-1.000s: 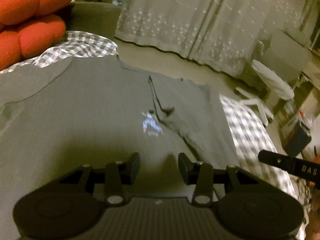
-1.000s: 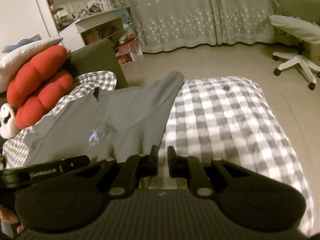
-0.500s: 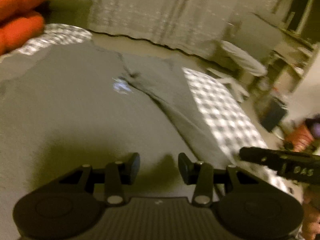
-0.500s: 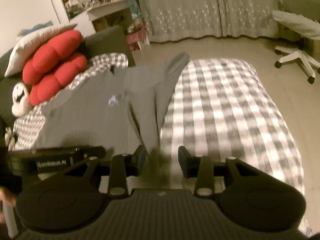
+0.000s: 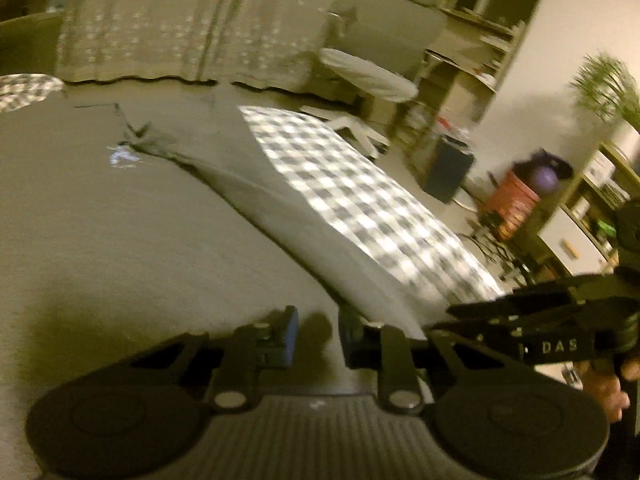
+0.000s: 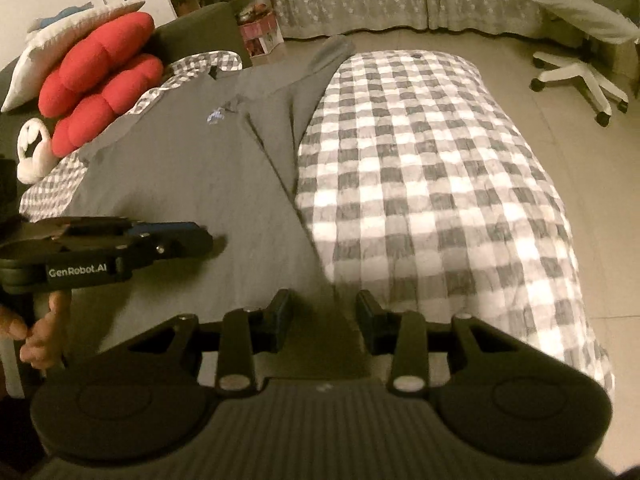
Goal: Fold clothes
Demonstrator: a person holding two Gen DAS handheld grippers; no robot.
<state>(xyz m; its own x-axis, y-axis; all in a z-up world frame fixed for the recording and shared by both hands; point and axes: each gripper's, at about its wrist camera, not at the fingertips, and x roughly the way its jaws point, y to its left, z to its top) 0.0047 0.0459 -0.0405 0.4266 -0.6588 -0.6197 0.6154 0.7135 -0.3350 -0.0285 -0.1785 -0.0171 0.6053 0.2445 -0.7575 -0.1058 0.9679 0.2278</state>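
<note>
A grey shirt (image 5: 160,220) (image 6: 192,168) with a small blue chest logo (image 6: 216,116) lies flat on a checked bed cover (image 6: 420,180). One sleeve (image 6: 288,120) is folded in along its right side. My left gripper (image 5: 318,336) (image 6: 208,240) is low over the shirt's near part. Its jaws are closing, a gap still shows, and only flat fabric lies beneath. My right gripper (image 6: 323,316) (image 5: 452,314) stands open at the shirt's near right edge. Grey cloth reaches between its fingers, and the pads do not press on it.
Red cushions (image 6: 96,80) and a white pillow (image 6: 24,80) sit at the bed's far left. A swivel chair (image 6: 580,40) (image 5: 368,76) stands on the floor at the right. Shelves (image 5: 480,60) and a plant (image 5: 608,84) line the far wall. A hand (image 6: 40,340) holds the left tool.
The left gripper swung right across the shirt and its jaws narrowed. The right gripper went from nearly shut to open and moved left and forward onto the shirt's edge.
</note>
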